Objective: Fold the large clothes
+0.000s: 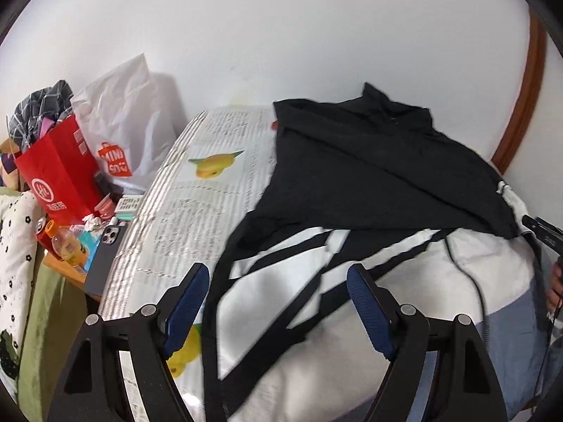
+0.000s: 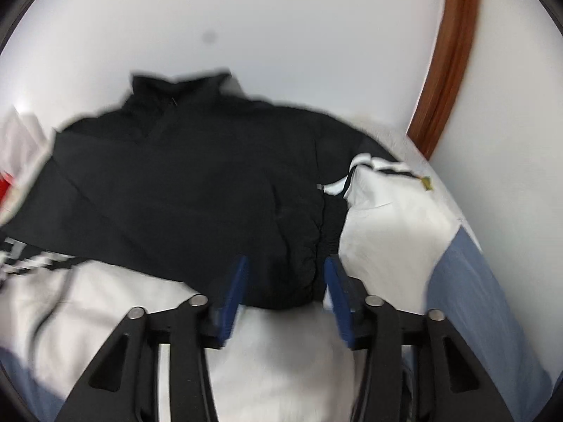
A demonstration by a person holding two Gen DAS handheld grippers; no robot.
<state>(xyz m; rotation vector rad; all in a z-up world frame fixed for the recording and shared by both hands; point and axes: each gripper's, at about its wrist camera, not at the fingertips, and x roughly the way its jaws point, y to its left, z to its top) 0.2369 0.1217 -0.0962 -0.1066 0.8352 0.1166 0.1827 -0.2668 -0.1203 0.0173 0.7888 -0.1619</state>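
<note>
A black jacket (image 1: 380,172) lies spread on a bed (image 1: 197,190), collar toward the white wall (image 1: 281,35), its lower part showing white panels w/ black stripes. In the left wrist view the left tongs (image 1: 278,281) stand wide above the striped part of the jacket, blue pads apart, nothing gripped between them. The right tongs (image 2: 285,274) are also parted; in the right wrist view a gathered black cuff or hem of the jacket sits between the pads, but they do not press on it. That view is blurred, so the cuff's exact edge is hard to read.

Left of the jacket, the bed cover shows print and a yellow fruit picture (image 1: 213,165). Further left of the jacket, beside the bed, stand a red paper bag (image 1: 59,172) and a white plastic bag (image 1: 130,112); a phone (image 1: 105,256) and an orange bottle (image 1: 65,242) lie on a cluttered desk (image 1: 67,270), most of it hidden under bits too small to name. A brown wooden frame (image 1: 531,81) curves right of the jacket, cut off by the lens edge. At the far right of the left wrist view, part of a hand (image 1: 556,281) and a dark tool tip show, mostly cropped. A thin black cable (image 1: 471,274) runs over the white fabric nr the jacket's hem.
</note>
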